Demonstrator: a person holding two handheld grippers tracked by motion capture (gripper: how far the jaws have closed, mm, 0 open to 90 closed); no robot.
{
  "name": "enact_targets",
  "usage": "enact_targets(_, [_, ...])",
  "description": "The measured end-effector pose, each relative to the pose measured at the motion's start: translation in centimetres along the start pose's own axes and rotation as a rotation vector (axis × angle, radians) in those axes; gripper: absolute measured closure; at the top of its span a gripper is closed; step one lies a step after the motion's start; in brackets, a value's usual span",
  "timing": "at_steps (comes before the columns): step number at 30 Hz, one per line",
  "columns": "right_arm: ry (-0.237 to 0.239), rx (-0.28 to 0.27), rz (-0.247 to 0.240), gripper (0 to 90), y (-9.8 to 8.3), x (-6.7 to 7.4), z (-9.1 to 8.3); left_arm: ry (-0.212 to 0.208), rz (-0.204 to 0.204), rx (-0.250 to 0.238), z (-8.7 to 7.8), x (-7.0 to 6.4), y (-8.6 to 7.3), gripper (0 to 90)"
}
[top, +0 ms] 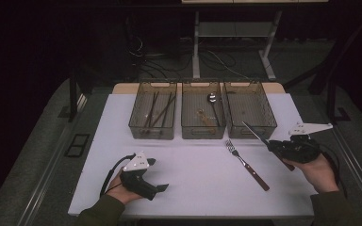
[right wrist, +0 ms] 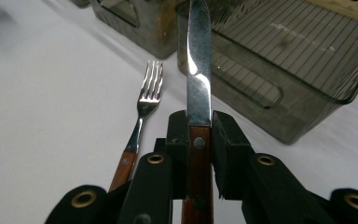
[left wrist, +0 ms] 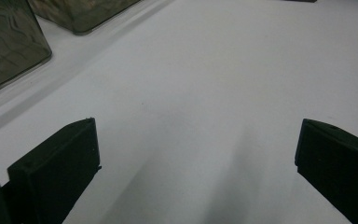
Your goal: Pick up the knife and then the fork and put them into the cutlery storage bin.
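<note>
L gripper [top: 156, 175] is rested on the white table [top: 193, 179] at front left, jaws spread wide, nothing between. Three trays [top: 202, 113] are lined at the far edge. Fork [top: 247, 165] is laid right of centre. Knife [right wrist: 199, 88] is clamped by its wooden handle in R gripper [right wrist: 199, 135], blade pointed twd rightmost tray [right wrist: 307, 65], held above table.

I see lots of bare table [top: 188, 169] between my two hands. A fork [top: 246, 164] lies in the way near the right. Three bins [top: 202, 110] stand side by side along the far edge.
</note>
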State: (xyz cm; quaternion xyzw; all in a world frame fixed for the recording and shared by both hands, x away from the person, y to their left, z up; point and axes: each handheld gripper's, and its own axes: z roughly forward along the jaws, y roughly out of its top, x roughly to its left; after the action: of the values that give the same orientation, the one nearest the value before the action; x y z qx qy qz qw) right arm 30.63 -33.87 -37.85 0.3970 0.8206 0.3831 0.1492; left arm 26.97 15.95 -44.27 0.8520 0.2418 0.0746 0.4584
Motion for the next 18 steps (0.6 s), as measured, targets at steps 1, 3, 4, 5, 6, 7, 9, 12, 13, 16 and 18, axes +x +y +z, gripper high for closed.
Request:
enact_targets(1, [0.000, -0.001, 0.004, 77.7, 0.2, -0.1, 0.0, -0.001, 0.000, -0.001, 0.0, 0.0, 0.0, 0.0])
enact_targets(3, [-0.004, -0.015, 0.009, 77.7, 0.6, -0.4, 0.0, -0.001, -0.005, -0.005, 0.0, 0.1, 0.0, 0.0])
enact_targets(4, [-0.006, -0.021, 0.013, 77.7, 0.8, -0.6, -0.1, -0.003, -0.006, -0.002, 0.0, 0.2, 0.0, 0.0])
enact_targets(5, [-0.006, -0.028, 0.020, 77.7, 1.0, -0.7, -0.1, -0.004, -0.005, -0.005, 0.0, 0.3, -0.1, 0.0])
enact_targets(6, [-0.007, -0.035, 0.021, 77.7, 1.1, -0.9, -0.1, -0.004, -0.010, -0.008, 0.0, 0.4, -0.1, 0.0])
enact_targets(7, [-0.008, -0.041, 0.024, 77.7, 1.3, -1.0, -0.1, -0.006, -0.013, -0.010, 0.0, 0.5, -0.1, 0.0])
enact_targets(9, [-0.012, -0.050, 0.029, 77.7, 1.7, -1.3, -0.1, -0.007, -0.016, -0.009, 0.0, 0.6, -0.1, 0.0])
enact_targets(12, [-0.012, -0.056, 0.036, 77.7, 2.1, -1.6, 0.2, -0.011, -0.010, -0.005, 0.2, 0.5, -0.1, 0.0])
enact_targets(13, [-0.014, -0.056, 0.037, 77.7, 2.3, -1.7, 0.3, -0.010, -0.012, -0.005, 0.2, 0.4, -0.1, 0.0])
enact_targets(16, [-0.017, -0.060, 0.041, 77.7, 2.8, -1.9, 0.6, -0.011, -0.009, -0.004, 0.2, 0.3, -0.1, 0.0])
enact_targets(18, [-0.025, -0.058, 0.041, 77.7, 3.2, -2.1, 0.8, -0.010, -0.010, -0.003, 0.2, 0.3, -0.1, 0.0])
